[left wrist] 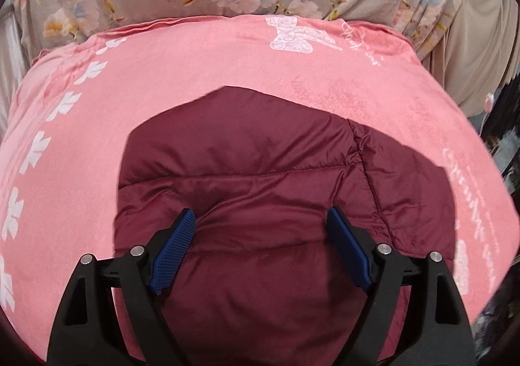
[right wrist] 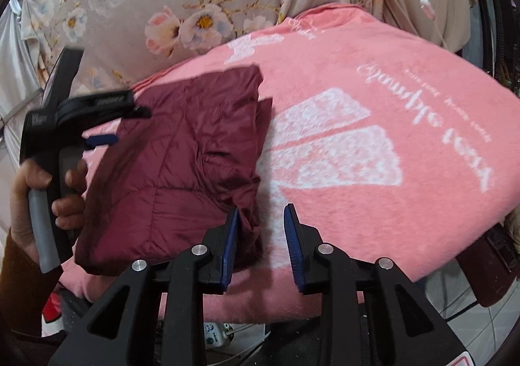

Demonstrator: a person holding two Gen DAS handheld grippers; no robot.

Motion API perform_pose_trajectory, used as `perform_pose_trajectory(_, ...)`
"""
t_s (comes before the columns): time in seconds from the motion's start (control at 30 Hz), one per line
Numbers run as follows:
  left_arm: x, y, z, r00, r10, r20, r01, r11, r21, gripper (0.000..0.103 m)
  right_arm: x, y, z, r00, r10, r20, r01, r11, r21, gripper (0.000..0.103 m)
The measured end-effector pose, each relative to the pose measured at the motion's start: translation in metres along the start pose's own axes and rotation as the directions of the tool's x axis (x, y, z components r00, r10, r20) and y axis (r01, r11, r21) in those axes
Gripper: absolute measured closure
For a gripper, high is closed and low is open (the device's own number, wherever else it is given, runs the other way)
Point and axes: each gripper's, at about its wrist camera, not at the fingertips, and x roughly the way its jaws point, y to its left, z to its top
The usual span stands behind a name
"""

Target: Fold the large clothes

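From where I sit, I find almost no lettering I can make out. The pink blanket (right wrist: pixel 373 203) carries white cursive script (right wrist: pixel 425 125) that appears upside down and blurred in the right wrist view, with a line of small capitals beside it, too fine to read. In the left wrist view the same blanket (left wrist: pixel 292 73) shows script near a white lace bow print (left wrist: pixel 294 34), also illegible. The left gripper (right wrist: pixel 100 125) bears pale markings I cannot decipher.
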Motion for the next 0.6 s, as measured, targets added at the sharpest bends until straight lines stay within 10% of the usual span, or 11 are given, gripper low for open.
perform_pose_trajectory(0.23,-0.034,0.066,-0.007,0.997,-0.069,-0.047,0.062,0.988,-0.139,0.012,-0.007,0.02,0.033,1.0,0.002,0.019,-0.001,0.998,-0.058,0.055)
perform_pose_trajectory(0.6,-0.027,0.121,-0.041,0.97,-0.201,-0.14,0.147,0.935,-0.322,0.012,0.034,0.023,0.055,0.999,0.029,-0.028,-0.028,0.999,0.022,0.055)
